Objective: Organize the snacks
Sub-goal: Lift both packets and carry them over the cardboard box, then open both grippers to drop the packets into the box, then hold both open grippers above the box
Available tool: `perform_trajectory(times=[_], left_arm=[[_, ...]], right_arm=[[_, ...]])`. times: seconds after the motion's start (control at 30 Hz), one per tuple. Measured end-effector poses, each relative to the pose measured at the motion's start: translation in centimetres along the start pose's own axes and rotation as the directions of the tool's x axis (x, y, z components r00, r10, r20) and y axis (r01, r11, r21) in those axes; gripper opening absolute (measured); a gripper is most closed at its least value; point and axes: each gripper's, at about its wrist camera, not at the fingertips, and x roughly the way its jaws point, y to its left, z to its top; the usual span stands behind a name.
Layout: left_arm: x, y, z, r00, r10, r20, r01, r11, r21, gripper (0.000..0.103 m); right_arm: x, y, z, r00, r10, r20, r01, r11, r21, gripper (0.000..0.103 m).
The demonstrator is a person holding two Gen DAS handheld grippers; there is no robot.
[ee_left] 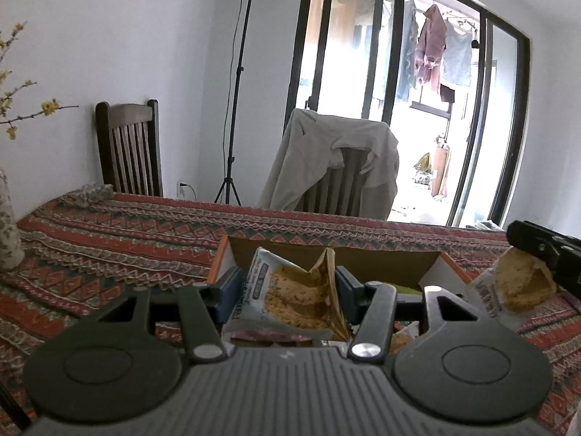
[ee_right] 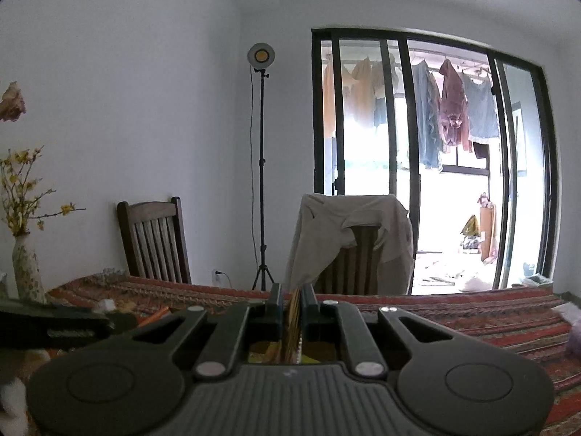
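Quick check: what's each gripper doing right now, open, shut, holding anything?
Left gripper: closed on a snack packet, above the cardboard box.
Right gripper: shut on another snack packet's thin edge.

A table fills the near part of the room. On it, near the middle, stands an open box. Just before the box, a snack packet sits between the fingers of the left gripper. To its right, a second packet sits in the right gripper, whose fingers are closed on the packet's edge. A vase stands on the table's far left. Behind the table are two chairs: a bare chair on the left and, to its right, a chair with a jacket hung over its back. Between them, against the far wall, stands a lamp stand. Behind the jacket is a glass door, with clothes hanging beyond it.
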Motion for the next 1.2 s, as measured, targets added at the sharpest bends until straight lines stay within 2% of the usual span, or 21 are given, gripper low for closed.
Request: perform_trajectory(times=[0.27,0.4,0.57,0.6,0.63,0.7,0.77,0.8,1.2], left_arm=[[3.8,0.6,-1.7,0.999,0.026,-0.033,-0.026,1.0,0.007,0.056],[4.3,0.9,-2.3,0.999,0.018,-0.043,-0.018,1.0,0.013,0.056],[3.9,1.1,-2.7,1.0,0.023,-0.014,-0.023,1.0,0.012,0.074],[3.9,1.2,-2.7,1.0,0.022,-0.011,-0.022,1.0,0.004,0.085],[3.8,1.4,-2.7,1.0,0.025,-0.006,-0.025,1.0,-0.01,0.1],[3.5,1.9,-2.8,0.999,0.043,0.02,-0.043,0.998,-0.038,0.103],[3.3,2.1,-2.7,0.999,0.033,0.024,-0.031,0.998,-0.052,0.103],[3.3,2.2,-2.7,0.999,0.03,0.025,-0.029,0.998,-0.062,0.103],[3.1,2.4,-2.8,0.999,0.045,0.031,-0.042,0.996,-0.073,0.103]], right_arm=[[3.8,-0.1,-2.8,0.998,0.02,-0.057,-0.019,1.0,0.021,0.009],[4.5,-0.4,-3.8,0.995,0.036,-0.091,-0.034,0.999,0.03,0.009],[4.6,-0.8,-4.5,0.993,0.028,-0.113,-0.023,0.999,0.043,0.013],[4.4,-1.0,-4.6,0.993,0.024,-0.116,-0.019,0.999,0.049,0.023],[4.4,-1.2,-4.7,0.993,0.022,-0.12,-0.015,0.998,0.057,0.03],[4.3,-1.5,-4.8,0.993,0.006,-0.115,0.003,0.997,0.076,0.074],[3.9,-1.8,-4.9,0.995,-0.009,-0.098,0.017,0.996,0.085,0.096],[3.8,-1.9,-4.9,0.995,-0.014,-0.095,0.022,0.996,0.089,0.103],[4.3,-2.0,-5.1,0.993,-0.036,-0.117,0.047,0.995,0.09,0.103]])
